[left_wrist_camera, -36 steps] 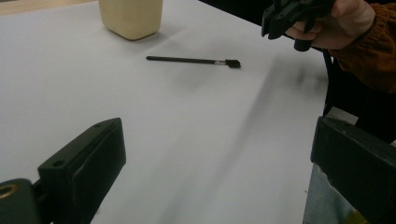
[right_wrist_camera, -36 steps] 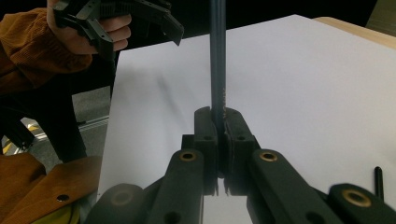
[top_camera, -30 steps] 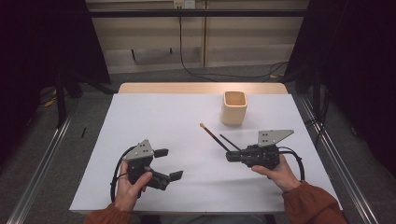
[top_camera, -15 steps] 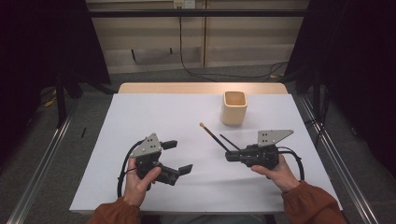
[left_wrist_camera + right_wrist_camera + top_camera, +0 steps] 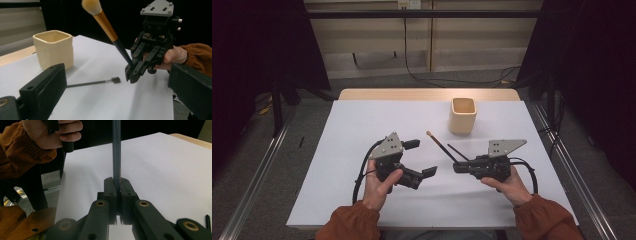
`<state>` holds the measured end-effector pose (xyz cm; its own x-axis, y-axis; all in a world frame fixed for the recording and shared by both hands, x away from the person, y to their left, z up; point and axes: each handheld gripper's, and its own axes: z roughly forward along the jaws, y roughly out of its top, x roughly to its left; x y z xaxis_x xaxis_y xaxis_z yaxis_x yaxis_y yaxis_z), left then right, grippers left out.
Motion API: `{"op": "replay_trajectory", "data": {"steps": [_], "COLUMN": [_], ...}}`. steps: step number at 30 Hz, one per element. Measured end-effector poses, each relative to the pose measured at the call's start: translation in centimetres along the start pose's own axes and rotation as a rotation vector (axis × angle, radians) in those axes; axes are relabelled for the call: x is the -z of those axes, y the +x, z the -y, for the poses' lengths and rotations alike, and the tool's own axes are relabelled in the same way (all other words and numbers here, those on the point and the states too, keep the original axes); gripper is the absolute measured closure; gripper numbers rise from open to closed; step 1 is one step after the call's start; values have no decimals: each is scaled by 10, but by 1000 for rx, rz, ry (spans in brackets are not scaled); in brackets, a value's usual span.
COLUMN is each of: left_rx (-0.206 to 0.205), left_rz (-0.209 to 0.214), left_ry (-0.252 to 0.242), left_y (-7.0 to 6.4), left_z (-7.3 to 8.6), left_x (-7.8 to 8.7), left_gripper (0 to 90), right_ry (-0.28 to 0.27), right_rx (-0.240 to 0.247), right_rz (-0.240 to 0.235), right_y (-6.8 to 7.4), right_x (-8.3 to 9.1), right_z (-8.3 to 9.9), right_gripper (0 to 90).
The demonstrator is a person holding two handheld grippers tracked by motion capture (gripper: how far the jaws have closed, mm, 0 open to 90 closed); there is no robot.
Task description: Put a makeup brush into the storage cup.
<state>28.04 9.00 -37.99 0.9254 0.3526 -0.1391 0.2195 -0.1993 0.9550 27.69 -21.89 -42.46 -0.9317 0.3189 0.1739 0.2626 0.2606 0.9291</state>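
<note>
You are holding a makeup brush [image 5: 108, 24] clamped by its handle end in the right tongs [image 5: 458, 166], bristles raised off the desk [image 5: 362, 125]. The left tongs [image 5: 421, 158] are gaping apart, gripping nothing. Likely next: tipping the brush into the cup [image 5: 462, 115] beyond the right tongs; the cup's inside is hidden. A thinner brush [image 5: 92, 82] is lying beside the right tongs.

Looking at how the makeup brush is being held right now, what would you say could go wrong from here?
The right tool pinches the makeup brush near the very end of its handle, with the bristle head far out, so it might pivot or slip. The left tool is open close by and could bump it. The small brush lying on the paper could be knocked on the way to the cup.
</note>
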Motion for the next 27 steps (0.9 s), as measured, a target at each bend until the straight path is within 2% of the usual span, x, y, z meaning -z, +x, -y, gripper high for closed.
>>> {"op": "replay_trajectory", "data": {"steps": [4, 7, 8, 10, 13, 18, 19, 20, 21, 24, 26, 27], "left_rx": [-21, 15, -2, 1, 15, 5, 7, 28, 35, 40, 39, 45], "left_rz": [-10, 22, 8, -10, 21, 1, 9, 13, 3, -11, -32, -21], "left_ry": [5, -23, -23, -33, -34, -35, -37, -53, -57, -60, -58, -56], "left_y": [-3, -3, -3, -4, -4, -5, -5, -3, -3, -1, 0, 0], "left_z": [-2, -4, -5, -6, -8, -10, -11, -11, -11, -11, -12, -11], "left_x": [-6, -9, -10, -13, -17, -22, -22, -22, -22, -21, -20, -20], "left_gripper": [19, 32, 31, 32, 55, 93, 113, 139, 164, 259, 277, 307], "right_ry": [-5, -4, -2, 4, -1, -3, -3, 0, -1, 0, 4, 8], "right_rx": [4, 2, 5, 7, 7, 8, 8, 9, 8, 5, 1, 0], "right_rz": [-2, -3, -3, 3, 4, 2, 1, 2, 3, -1, -5, -3], "right_y": [1, 0, 0, 0, 0, 0, 0, 0, 0, 0, 0, 0], "right_x": [0, -1, -1, 0, 1, 0, 0, 0, 0, 0, -1, -1], "right_z": [-1, 0, 0, -1, -1, -1, -1, -1, 0, 0, 0, 0], "right_gripper": [859, 859, 859, 859, 859, 859, 859, 858, 859, 859, 859, 859]}}
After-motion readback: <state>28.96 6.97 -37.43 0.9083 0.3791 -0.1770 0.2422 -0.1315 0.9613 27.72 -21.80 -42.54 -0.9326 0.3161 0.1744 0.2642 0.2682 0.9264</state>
